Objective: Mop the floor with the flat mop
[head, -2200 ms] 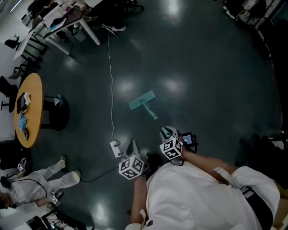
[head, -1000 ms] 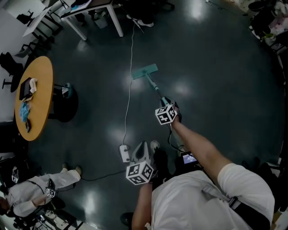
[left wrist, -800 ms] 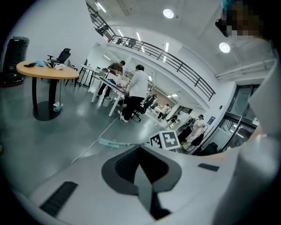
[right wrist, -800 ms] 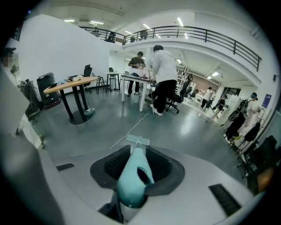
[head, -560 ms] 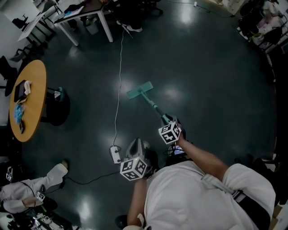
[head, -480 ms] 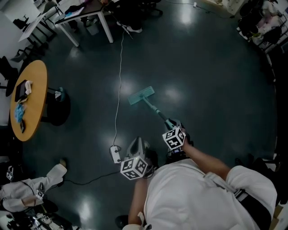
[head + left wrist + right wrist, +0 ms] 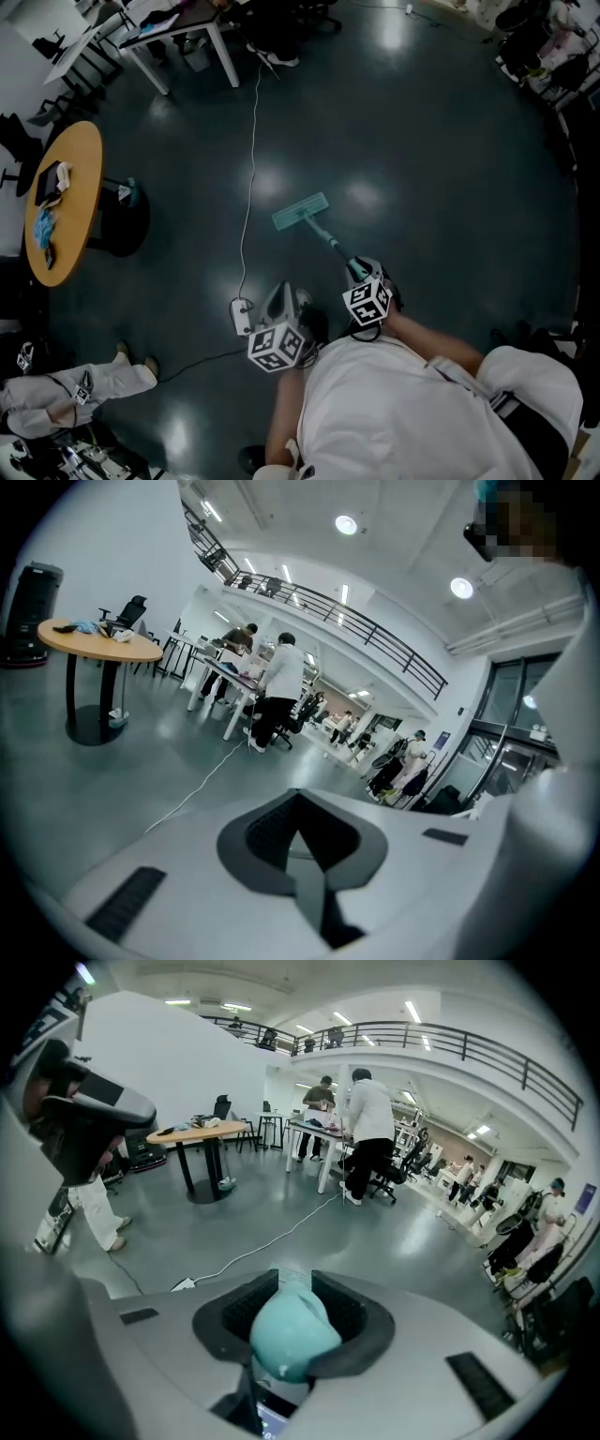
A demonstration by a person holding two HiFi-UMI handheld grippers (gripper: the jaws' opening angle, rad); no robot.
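Note:
The flat mop's teal head [image 7: 300,212] lies flat on the dark floor ahead of me, and its thin handle [image 7: 330,242] slants back to my right gripper [image 7: 361,274]. In the right gripper view that gripper [image 7: 295,1309] is shut on the rounded teal handle end [image 7: 292,1337], which fills the gap between the dark pads [image 7: 354,1321]. My left gripper [image 7: 281,305] hangs low in front of my body, away from the mop. Its jaws [image 7: 302,855] are shut with nothing between them.
A white cable [image 7: 249,169] runs over the floor from a power strip [image 7: 241,315] beside my left gripper towards a white desk [image 7: 183,23]. A round orange table [image 7: 58,202] stands at the left. A person in white [image 7: 66,386] is low at the bottom left.
A second ago my right arm was stretched out with the mop head far ahead. The mop has since been drawn back towards me. The left gripper has stayed put.

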